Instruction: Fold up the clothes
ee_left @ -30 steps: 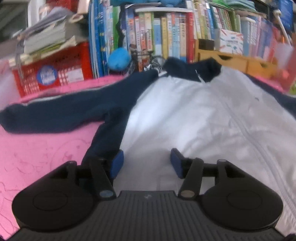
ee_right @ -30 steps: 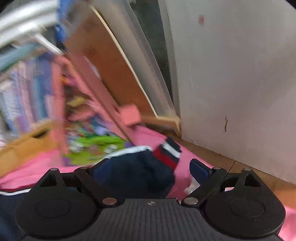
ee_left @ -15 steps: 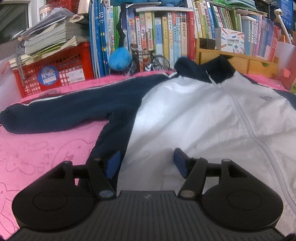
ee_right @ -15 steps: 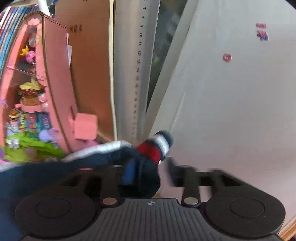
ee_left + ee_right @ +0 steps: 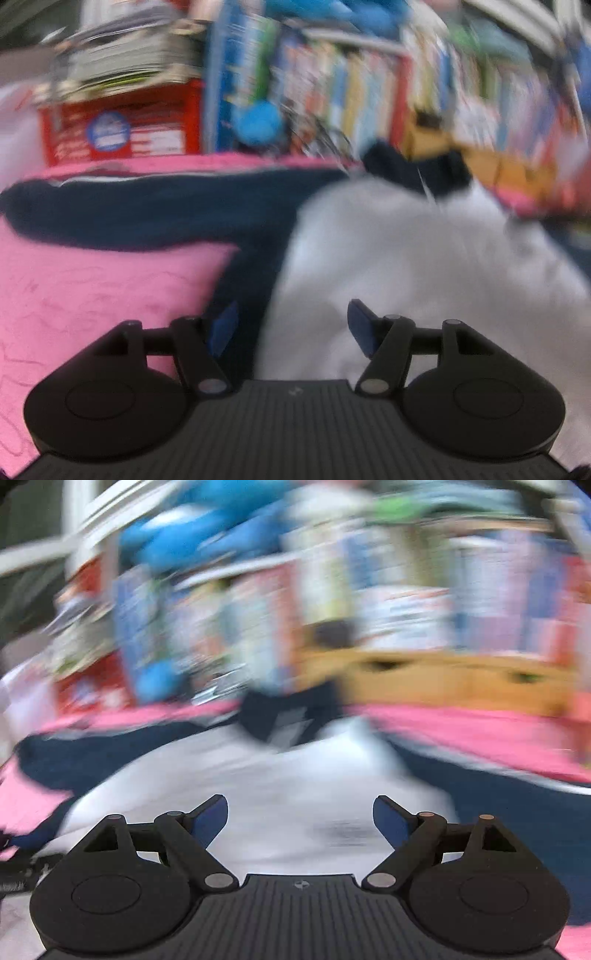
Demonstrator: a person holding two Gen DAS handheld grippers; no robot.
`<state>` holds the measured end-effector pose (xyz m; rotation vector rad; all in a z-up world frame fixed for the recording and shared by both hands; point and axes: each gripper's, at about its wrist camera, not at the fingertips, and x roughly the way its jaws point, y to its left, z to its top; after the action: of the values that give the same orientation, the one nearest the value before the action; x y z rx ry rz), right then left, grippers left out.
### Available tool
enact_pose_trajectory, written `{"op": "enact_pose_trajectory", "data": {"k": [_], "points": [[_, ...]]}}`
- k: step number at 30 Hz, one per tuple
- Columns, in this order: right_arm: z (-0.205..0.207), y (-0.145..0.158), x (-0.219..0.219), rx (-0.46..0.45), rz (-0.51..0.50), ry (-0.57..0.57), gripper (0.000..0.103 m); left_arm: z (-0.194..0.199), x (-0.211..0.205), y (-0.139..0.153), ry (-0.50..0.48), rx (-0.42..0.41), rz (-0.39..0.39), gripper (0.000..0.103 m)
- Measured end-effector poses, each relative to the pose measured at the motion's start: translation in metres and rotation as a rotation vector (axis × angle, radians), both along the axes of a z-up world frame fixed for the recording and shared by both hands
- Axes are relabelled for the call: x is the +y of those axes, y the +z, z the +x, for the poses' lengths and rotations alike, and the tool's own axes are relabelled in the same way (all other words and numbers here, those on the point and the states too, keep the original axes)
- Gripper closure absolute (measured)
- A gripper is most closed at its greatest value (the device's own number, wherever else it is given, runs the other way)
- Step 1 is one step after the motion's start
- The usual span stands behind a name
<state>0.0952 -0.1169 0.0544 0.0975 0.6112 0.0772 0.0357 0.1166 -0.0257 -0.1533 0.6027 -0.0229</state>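
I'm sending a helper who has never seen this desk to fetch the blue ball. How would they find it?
Start at the pink cloth where the jacket lies, and look to its far edge, where books stand in a row. Just right of the red basket, in front of the books, sits the ball. It is the only round, plain bright blue thing there.

No legible txt — pics too blurred

A pink cloth (image 5: 92,288) covers the surface; behind it, blurred, stand a row of books (image 5: 351,92), a red basket (image 5: 122,129) and a wooden box (image 5: 443,679)
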Motion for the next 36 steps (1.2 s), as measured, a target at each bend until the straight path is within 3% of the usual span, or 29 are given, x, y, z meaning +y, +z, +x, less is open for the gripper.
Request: {"op": "enact_pose_trajectory", "data": {"k": [3,6,12,14,18,19,20,21,25,28,31,36], "points": [[0.019,-0.013,0.046,0.034,-0.025,0.072,0.019,0.005,0.062,0.013,0.163,-0.036,0.016,0.038],[0.014,-0.026,0.080,0.038,-0.122,0.096,0.019,0.030,0.129,0.015,0.344,-0.038,0.032,0.038],[0.008,-0.034,0.098,0.016,-0.183,0.107,0.017,0.083,0.235,0.011,0.627,-0.096,-0.033,0.038],[0.009,-0.035,0.096,0.023,-0.174,0.100,0.015,0.099,0.256,0.003,0.692,-0.078,-0.054,0.038],[0.011,-0.037,0.091,0.037,-0.149,0.089,0.011,0.122,0.281,-0.014,0.705,-0.053,-0.136,0.039],[0.011,-0.037,0.091,0.039,-0.146,0.086,0.011,0.126,0.284,-0.018,0.721,-0.045,-0.148,0.053],[0.011,-0.037,0.091,0.039,-0.144,0.084,0.011,0.128,0.286,-0.018,0.738,-0.048,-0.141,0.078],[0.011,-0.037,0.091,0.037,-0.145,0.082,0.011,0.131,0.286,-0.013,0.733,-0.062,-0.112,0.101],[0.016,-0.030,0.093,0.020,-0.134,0.074,0.013,0.139,0.285,0.031,0.660,-0.228,0.091,0.101],[0.021,-0.020,0.096,-0.008,-0.136,0.072,0.012,0.146,0.286,0.054,0.648,-0.280,0.238,0.101],[0.031,-0.016,0.100,-0.029,-0.148,0.064,0.012,0.157,0.294,0.046,0.668,-0.208,0.312,0.100],[0.044,-0.023,0.100,-0.002,-0.151,0.053,0.012,0.165,0.298,0.001,0.691,0.011,0.376,0.095]]}}
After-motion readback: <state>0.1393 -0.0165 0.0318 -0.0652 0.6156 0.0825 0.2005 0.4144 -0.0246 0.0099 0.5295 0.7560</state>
